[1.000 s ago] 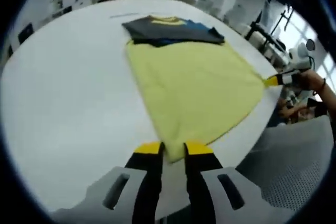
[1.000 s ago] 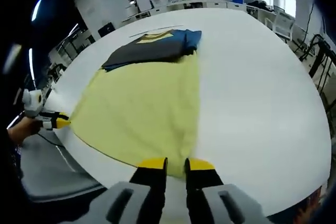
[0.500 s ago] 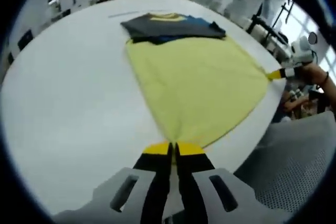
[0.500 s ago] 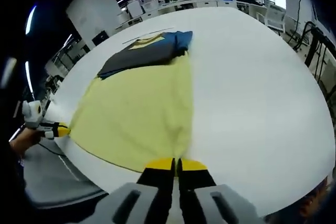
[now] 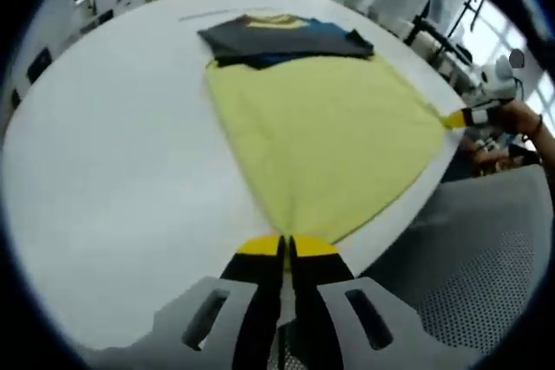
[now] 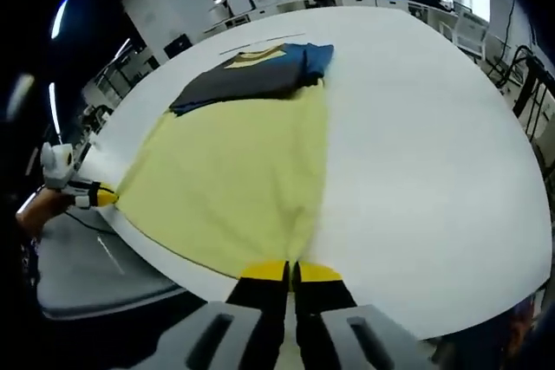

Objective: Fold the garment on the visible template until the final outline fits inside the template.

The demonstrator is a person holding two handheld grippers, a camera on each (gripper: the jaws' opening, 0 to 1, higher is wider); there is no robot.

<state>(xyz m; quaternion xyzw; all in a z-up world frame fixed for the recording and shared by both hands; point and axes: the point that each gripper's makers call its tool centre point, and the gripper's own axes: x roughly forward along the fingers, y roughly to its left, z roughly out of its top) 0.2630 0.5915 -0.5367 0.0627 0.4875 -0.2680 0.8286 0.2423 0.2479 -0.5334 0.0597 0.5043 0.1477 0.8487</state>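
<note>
With each gripper (image 5: 284, 247) (image 6: 290, 272) clamped on a near-edge corner of the yellow garment (image 5: 325, 140) on the table (image 5: 104, 179), both should lift evenly toward the far dark clothes (image 5: 282, 39).

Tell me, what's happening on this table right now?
A person is working a yellow garment spread flat on a white table, with a gripper in each hand. The left gripper is shut on one near corner, and the right gripper is shut on the other. A pile of dark clothes lies at the garment's far end. No fold shows yet.
</note>
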